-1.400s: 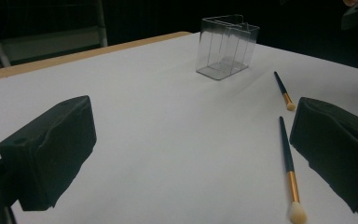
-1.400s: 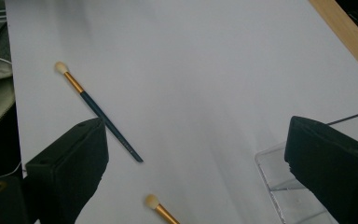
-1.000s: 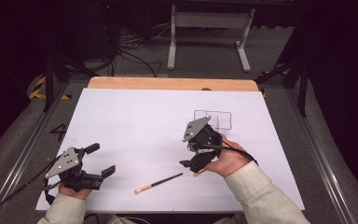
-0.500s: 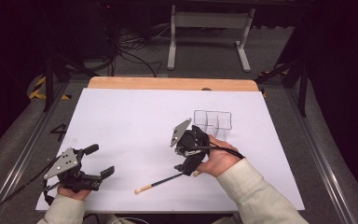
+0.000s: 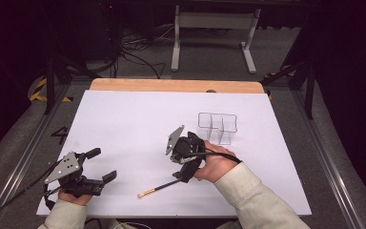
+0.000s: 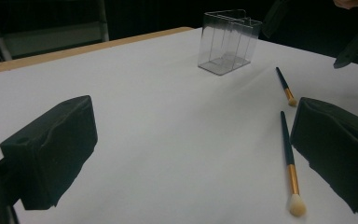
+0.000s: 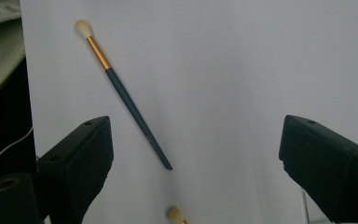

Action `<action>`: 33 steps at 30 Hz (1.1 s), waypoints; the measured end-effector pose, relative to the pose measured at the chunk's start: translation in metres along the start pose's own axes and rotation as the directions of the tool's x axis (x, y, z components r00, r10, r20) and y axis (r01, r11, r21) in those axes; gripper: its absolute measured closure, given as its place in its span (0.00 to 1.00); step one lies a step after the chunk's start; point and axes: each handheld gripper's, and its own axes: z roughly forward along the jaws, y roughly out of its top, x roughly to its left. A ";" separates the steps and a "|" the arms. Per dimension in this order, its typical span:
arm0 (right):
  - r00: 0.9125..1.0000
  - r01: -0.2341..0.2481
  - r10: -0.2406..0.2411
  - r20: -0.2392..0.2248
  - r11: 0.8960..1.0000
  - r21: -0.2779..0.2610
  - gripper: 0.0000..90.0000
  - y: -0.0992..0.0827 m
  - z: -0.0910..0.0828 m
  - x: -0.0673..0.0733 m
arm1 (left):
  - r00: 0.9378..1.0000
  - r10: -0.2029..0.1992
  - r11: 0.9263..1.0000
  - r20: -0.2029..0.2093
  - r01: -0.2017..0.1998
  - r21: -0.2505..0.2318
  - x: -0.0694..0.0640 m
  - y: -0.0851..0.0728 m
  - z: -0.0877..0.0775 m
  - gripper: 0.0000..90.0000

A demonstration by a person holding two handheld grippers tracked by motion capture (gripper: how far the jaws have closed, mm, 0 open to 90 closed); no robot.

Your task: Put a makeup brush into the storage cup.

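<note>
The right gripper (image 5: 183, 168), jaws wide and empty, hovers above the brush (image 7: 123, 95); next it must lower and close (left gripper (image 5: 100, 164) idle, open, empty).

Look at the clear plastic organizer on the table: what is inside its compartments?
The clear organizer looks empty: its walls and base show through, with no brush inside. Both brushes lie on the white table beside it.

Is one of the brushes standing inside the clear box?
No, the clear box is empty, and both brushes, the nearer brush and the farther brush, lie flat on the white table.
</note>
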 end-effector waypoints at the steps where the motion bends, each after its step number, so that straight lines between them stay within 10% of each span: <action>1: 1.000 0.004 -0.004 -0.004 1.000 0.006 0.12 0.001 0.001 0.000 | 1.000 -0.003 1.000 -0.001 0.003 -0.004 0.000 0.000 0.000 0.01; 33: 0.994 0.048 -0.036 -0.101 0.992 0.118 0.20 0.014 0.049 0.009 | 1.000 -0.007 1.000 0.000 0.007 -0.001 -0.001 0.000 0.000 0.02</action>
